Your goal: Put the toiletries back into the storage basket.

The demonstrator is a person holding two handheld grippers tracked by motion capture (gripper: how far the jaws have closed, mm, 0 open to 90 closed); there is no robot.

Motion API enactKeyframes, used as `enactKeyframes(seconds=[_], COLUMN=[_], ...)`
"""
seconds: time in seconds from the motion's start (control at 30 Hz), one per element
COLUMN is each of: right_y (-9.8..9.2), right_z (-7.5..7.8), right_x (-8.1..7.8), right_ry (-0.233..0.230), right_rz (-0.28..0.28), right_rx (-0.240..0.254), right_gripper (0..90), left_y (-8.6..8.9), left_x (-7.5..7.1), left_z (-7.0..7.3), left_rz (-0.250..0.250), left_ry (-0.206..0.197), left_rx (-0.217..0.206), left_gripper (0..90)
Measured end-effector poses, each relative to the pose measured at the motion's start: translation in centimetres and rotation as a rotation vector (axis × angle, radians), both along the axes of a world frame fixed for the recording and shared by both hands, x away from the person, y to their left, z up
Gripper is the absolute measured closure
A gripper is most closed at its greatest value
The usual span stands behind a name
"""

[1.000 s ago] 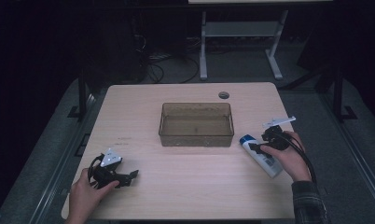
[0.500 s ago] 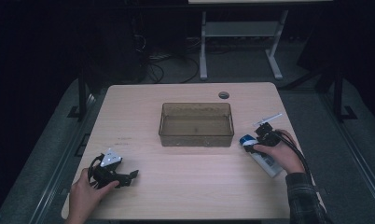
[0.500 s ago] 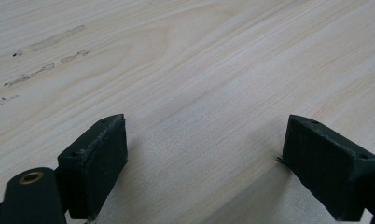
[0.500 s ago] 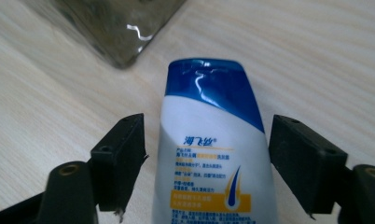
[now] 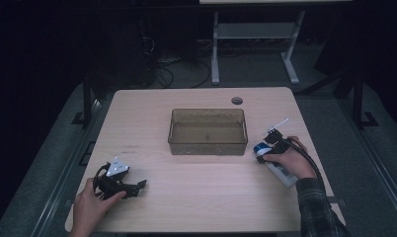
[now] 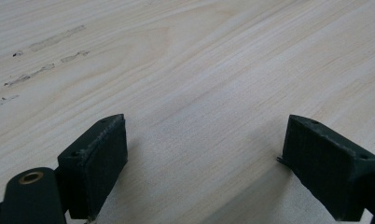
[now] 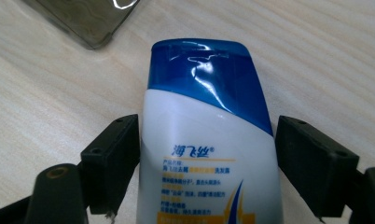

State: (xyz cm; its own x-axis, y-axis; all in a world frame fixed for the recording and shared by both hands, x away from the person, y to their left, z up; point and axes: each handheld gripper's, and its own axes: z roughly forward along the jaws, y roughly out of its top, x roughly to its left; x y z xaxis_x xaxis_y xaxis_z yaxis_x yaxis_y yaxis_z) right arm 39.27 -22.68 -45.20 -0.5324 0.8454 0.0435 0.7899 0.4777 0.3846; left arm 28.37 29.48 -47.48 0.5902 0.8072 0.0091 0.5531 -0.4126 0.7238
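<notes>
The right gripper (image 7: 206,154) has its jaws around the bottle (image 7: 209,140), one on each side of the white body just below the blue cap. The left jaw seems to touch the bottle; at the right jaw I see a thin gap, so I judge the grip is not yet firm. The bottle lies flat on the table (image 5: 206,197), just right of the tub (image 5: 208,132).

The risk, I think, is slipping: the body is smooth and rounded and gets narrower toward the cap, so a pinch this near the cap could push it out of the jaws or let it turn when lifted.

The bottle is near the right edge of the table, but the way to the tub is free.

The left gripper (image 5: 118,181) rests on the table near the front left, with its jaws wide apart and nothing between them.
</notes>
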Motion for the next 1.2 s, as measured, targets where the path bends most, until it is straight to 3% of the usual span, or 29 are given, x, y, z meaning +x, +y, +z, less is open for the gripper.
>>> enactKeyframes(seconds=[0.23, 0.43, 0.57, 0.73, 1.2], right_y=[0.2, 0.3, 0.1, -0.3, -1.8], right_z=[0.3, 0.3, 0.4, 1.0, 2.4], right_x=[0.1, 0.2, 0.1, -0.3, -2.4], right_ry=[0.002, 0.012, 0.024, 0.003, -0.121], right_rz=[-0.008, -0.016, -0.035, -0.049, -0.079], right_rx=[-0.022, -0.027, 0.002, 0.038, 0.176], right_gripper=[33.1, 34.1, 34.5, 34.6, 34.7], left_y=[0.0, 0.0, 0.0, 0.0, 0.0], left_x=[0.0, 0.0, 0.0, 0.0, 0.0], left_z=[0.0, 0.0, 0.0, 0.0, 0.0], left_rz=[0.0, 0.0, 0.0, 0.0, 0.0], left_ry=[0.0, 0.0, 0.0, 0.0, 0.0], left_rx=[0.0, 0.0, -0.001, -0.001, -0.001], left_gripper=[12.8, 12.8, 12.8, 12.8, 12.8])
